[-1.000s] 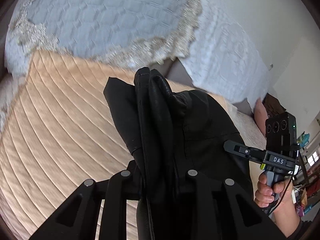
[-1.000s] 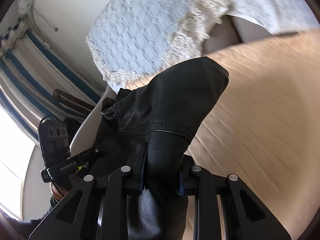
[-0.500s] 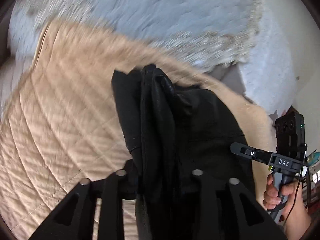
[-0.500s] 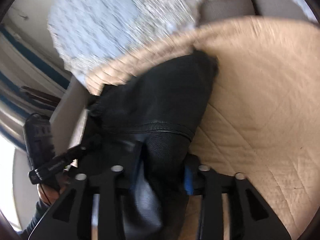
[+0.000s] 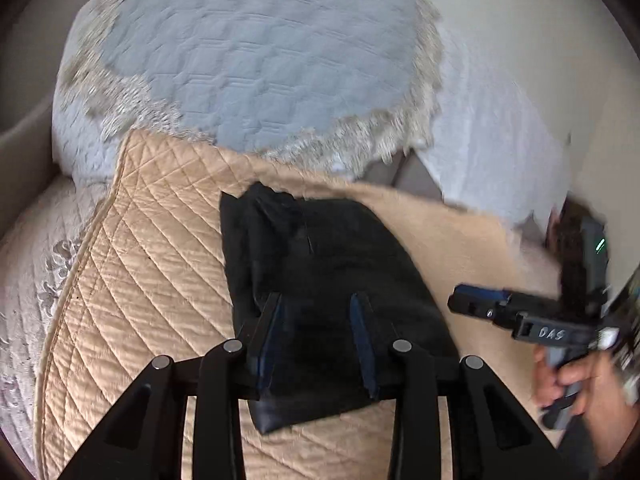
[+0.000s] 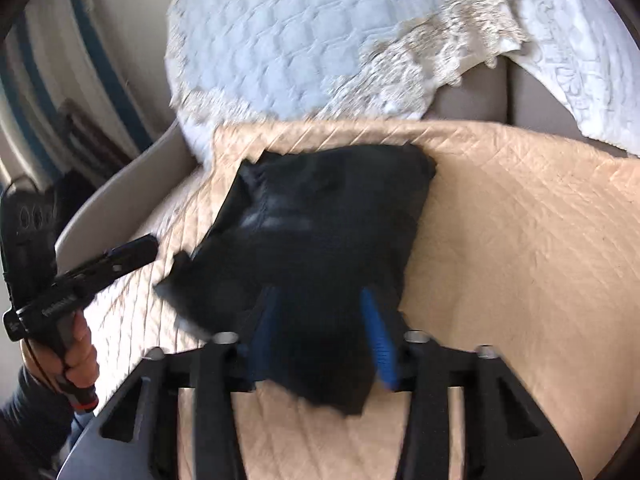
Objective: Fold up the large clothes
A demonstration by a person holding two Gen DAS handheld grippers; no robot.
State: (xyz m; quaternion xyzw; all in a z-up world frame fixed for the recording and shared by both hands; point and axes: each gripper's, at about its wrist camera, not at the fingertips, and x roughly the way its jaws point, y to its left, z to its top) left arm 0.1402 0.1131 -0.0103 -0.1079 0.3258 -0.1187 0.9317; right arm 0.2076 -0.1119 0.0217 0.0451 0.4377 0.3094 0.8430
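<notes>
A black, leathery garment (image 5: 320, 276) is laid folded and rumpled at 12 o'clock on a tan quilt (image 5: 140, 264). The left claw (image 5: 318, 316) and right claw (image 6: 322, 316) are seen part open, nothing gripped; the right claw's jaws have just been closing.

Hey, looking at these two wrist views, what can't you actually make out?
- Left wrist view: the right gripper is smeared by motion blur, so its jaw gap is unreadable.
- Right wrist view: the black garment is blurred; seams and fold layers are lost.
- Both views: the garment's near edge is hidden behind each camera's own fingers.
- Neither shows what type of garment it is.
</notes>
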